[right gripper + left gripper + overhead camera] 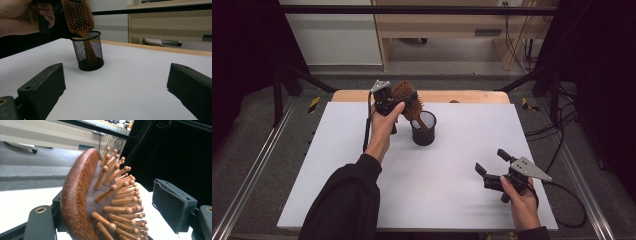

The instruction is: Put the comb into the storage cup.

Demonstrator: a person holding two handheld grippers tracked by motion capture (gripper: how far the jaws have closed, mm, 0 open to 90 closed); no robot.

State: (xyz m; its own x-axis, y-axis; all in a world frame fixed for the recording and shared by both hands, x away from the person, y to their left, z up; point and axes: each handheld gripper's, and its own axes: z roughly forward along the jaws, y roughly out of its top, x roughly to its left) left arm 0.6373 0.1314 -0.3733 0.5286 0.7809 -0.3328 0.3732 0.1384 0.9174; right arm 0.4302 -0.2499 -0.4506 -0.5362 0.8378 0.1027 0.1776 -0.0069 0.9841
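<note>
High view: the left hand-held gripper (398, 98) grips the head of a wooden hairbrush (408, 99) just above the black mesh cup (423, 128), which stands on the white counter (452, 165); the brush handle slants down into the cup. The right hand-held gripper (493, 162) hovers well apart from the cup, toward the person, jaws spread and holding nothing. Left gripper view: the brush head (82, 197) sits between the jaws, its wooden back against one pad while the knobbed pins (120, 202) face the other pad (172, 205), which looks slightly clear of them, so the hold may be light. Right gripper view: the brush (78, 17) leans with its handle already reaching the floor of the cup (88, 51), and the left hand (22, 17) is beside the head. To finish well, I would settle the head against the cup's rim, then part the jaws slowly and lift straight away from the cup, since a tall brush in a light cup could tip it.
</note>
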